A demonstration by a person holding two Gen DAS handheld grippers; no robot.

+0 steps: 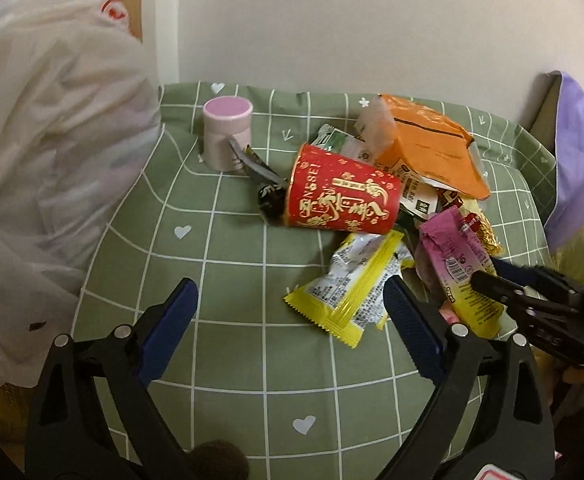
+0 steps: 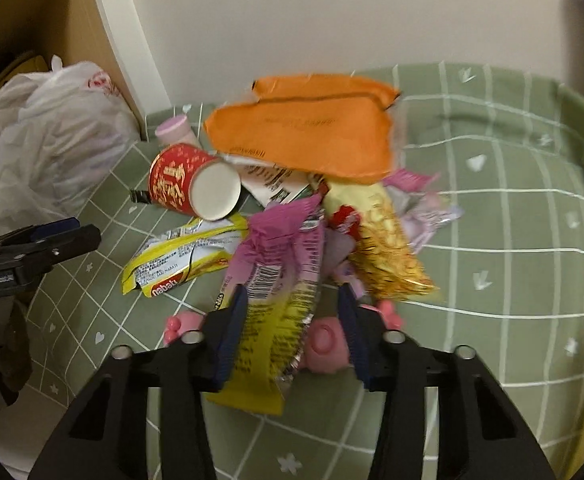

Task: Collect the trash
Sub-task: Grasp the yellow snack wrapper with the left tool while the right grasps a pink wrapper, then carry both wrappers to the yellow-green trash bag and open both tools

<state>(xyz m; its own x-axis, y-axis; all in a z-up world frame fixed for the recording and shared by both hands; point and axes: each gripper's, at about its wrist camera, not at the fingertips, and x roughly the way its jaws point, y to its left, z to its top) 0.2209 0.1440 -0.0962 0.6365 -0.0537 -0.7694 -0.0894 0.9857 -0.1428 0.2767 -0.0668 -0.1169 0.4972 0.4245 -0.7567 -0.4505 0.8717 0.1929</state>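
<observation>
Right claw (image 2: 292,320) half-closed around pink-yellow wrapper (image 2: 276,280) at pile's near edge on green-checked surface (image 2: 491,240); firm pinch not confirmed. Pink toy (image 2: 323,344) underneath being kept out of grip. Left claw (image 1: 292,312) being held wide, empty, beside yellow wrapper (image 1: 343,296). Bag (image 1: 52,128) waiting at left.

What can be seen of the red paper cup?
The red paper cup looks like printed paper, red with gold characters and a white base. It lies on its side on the green checked cloth, base toward the right claw's view. Crumpled wrappers press against it; a dark wrapper sits at its mouth. No claw touches it.
</observation>
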